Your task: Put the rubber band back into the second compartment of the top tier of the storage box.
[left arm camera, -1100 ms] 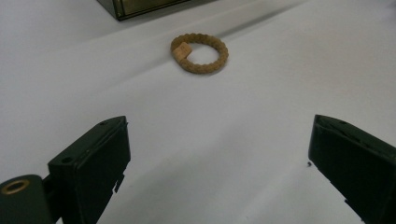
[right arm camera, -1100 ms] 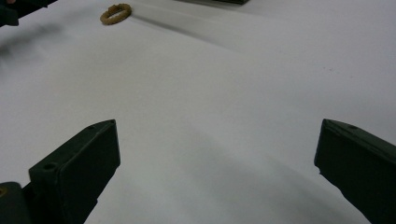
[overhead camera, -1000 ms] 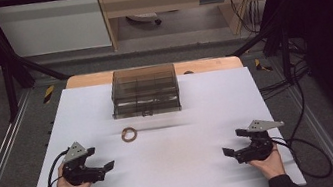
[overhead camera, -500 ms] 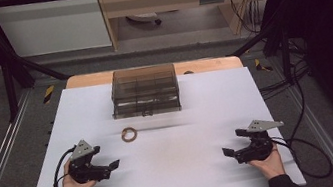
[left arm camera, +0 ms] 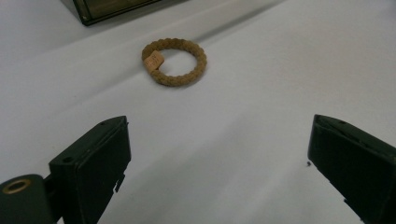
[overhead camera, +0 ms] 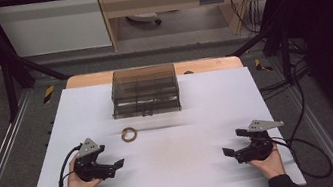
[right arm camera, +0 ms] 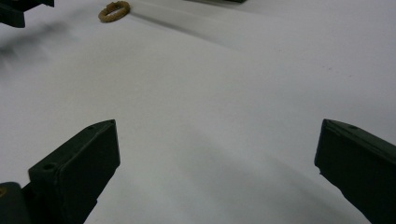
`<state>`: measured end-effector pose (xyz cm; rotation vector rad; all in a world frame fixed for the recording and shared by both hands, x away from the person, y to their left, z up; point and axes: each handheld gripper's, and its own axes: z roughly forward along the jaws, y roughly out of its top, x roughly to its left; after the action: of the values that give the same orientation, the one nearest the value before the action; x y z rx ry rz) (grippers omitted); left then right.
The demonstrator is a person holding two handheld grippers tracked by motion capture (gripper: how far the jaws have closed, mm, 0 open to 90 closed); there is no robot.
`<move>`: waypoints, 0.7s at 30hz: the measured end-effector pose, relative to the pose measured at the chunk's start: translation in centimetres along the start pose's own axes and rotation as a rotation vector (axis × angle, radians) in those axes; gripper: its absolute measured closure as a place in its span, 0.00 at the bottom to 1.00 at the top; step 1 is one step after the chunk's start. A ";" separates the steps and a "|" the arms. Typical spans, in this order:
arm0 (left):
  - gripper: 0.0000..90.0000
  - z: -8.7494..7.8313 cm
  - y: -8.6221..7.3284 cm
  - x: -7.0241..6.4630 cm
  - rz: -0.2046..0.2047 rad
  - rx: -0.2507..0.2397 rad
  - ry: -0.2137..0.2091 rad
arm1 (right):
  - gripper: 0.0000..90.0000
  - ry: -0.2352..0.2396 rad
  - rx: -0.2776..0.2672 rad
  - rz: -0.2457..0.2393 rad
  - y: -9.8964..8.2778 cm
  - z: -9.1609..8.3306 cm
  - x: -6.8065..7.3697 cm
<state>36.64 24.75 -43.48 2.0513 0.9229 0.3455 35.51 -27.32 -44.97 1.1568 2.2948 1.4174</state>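
A tan braided ring [overhead camera: 129, 134] lies flat on the white table, just in front of a smoky clear plastic box [overhead camera: 144, 91]. My left gripper [overhead camera: 115, 164] is open near the table's front left, short of the ring and to its left. In the left gripper view the braided ring [left arm camera: 173, 62] lies ahead of the wide-apart jaws, with nothing between them. My right gripper [overhead camera: 231, 151] stands open at the front right, far from the ring. In the right gripper view the braided ring [right arm camera: 114, 10] is small at the top left.
The box is shut, with a latch on its front and compartments inside. The white table top [overhead camera: 208, 112] has a wooden strip along its far edge. Black frame posts and cables stand around the table.
My left gripper has moved to the right and a little forward, toward the ring. The right gripper has stayed put.
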 end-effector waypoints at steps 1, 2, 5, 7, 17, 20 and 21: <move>0.06 0.0 0.0 0.0 0.000 0.000 0.000 | 0.01 0.000 0.000 0.000 0.0 0.0 0.0; 0.06 0.0 0.1 -0.1 0.002 0.002 0.001 | 0.01 0.000 -0.001 0.001 0.0 0.0 0.0; 0.06 0.1 0.3 -0.2 0.008 0.005 0.004 | 0.01 -0.001 -0.001 0.001 0.0 0.0 0.0; 0.06 0.2 0.4 -0.4 0.011 0.006 0.003 | 0.01 -0.003 0.001 0.000 0.0 0.0 0.0; 0.06 0.5 1.6 -0.8 0.021 0.013 0.005 | 0.01 -0.005 0.002 0.001 0.0 0.0 0.0; 0.06 0.6 2.1 -0.9 0.019 0.009 0.008 | 0.01 -0.005 0.005 0.000 0.0 0.0 0.0; 0.07 0.6 2.2 -0.9 0.017 0.009 0.008 | 0.01 -0.005 0.003 0.000 0.0 0.0 0.0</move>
<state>37.44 22.94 -42.04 2.0686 0.9137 0.3602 35.48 -27.31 -44.95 1.1600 2.2942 1.4097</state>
